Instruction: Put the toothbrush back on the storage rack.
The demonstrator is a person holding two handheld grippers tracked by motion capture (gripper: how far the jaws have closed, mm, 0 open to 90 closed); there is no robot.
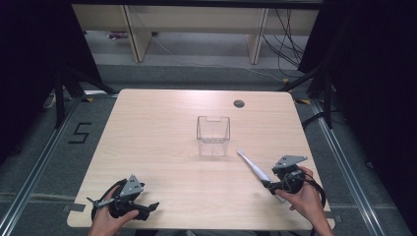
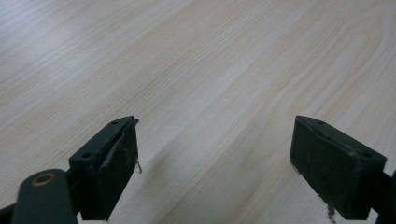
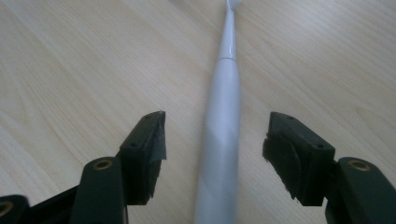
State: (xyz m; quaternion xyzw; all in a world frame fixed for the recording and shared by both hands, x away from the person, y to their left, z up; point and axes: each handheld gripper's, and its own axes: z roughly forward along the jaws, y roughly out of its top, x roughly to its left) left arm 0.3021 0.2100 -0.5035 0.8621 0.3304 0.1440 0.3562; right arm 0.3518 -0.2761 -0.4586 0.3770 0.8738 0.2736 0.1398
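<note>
white plastic, the toothbrush [image 3: 223, 121] lies flat on the table [image 1: 162, 147] at our right, its head aimed toward the clear bin [image 1: 213, 135], which stands well apart near the middle. our right gripper [image 3: 214, 144] straddles the handle with jaws apart, neither pad touching it. to do this well, we should keep the handle centred between the pads, come low enough that they meet the thick part squarely, then close evenly so the round body does not roll or squirt out. a grip near the base seems safest to us. our left gripper [image 2: 215, 154] rests by the near left edge, jaws wide apart over bare wood.
</note>
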